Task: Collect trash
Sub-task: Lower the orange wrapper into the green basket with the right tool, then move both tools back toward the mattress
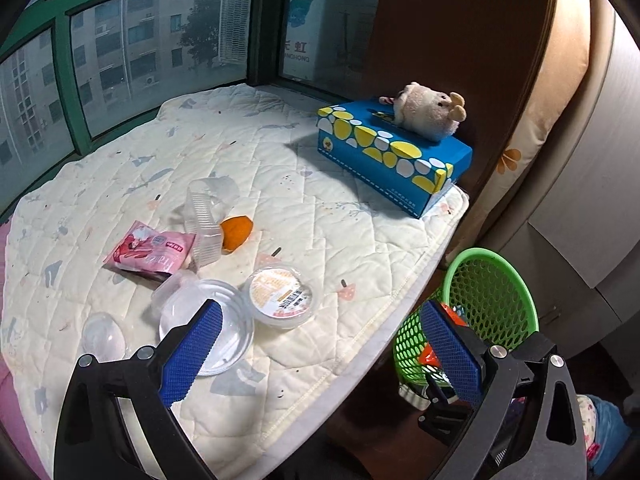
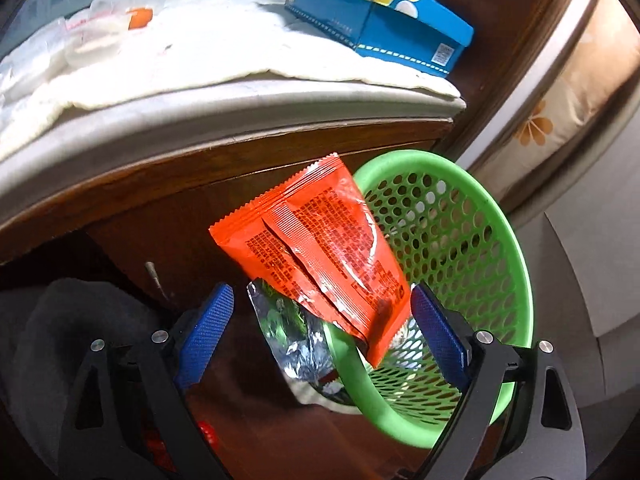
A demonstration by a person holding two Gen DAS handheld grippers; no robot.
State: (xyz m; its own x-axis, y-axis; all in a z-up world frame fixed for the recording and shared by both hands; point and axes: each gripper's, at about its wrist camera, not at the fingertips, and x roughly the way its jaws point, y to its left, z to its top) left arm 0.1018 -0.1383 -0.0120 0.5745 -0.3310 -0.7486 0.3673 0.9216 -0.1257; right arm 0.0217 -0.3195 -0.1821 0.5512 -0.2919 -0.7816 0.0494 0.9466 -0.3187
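My right gripper [image 2: 320,320] is open over the near rim of the green mesh basket [image 2: 480,216]. An orange-red snack wrapper [image 2: 320,248] lies loose across that rim between the jaws, its torn silver end [image 2: 296,336] hanging outside. My left gripper [image 1: 320,344] is open and empty above the front edge of the quilted pad [image 1: 304,184]. On the pad lie a pink packet [image 1: 150,251], an orange peel [image 1: 237,233], a clear ribbed tray [image 1: 206,216], a clear round lid [image 1: 236,320], a sealed cup [image 1: 283,295] and a clear egg-shaped shell [image 1: 103,337]. The basket shows in the left view [image 1: 492,304] beside the ledge.
A blue tissue box [image 1: 394,152] with a plush toy [image 1: 430,112] stands at the pad's far right. Windows [image 1: 160,40] run behind the pad. A wooden panel [image 1: 460,60] and a cushion [image 1: 560,80] rise on the right. Dark cloth [image 2: 72,320] lies under the ledge.
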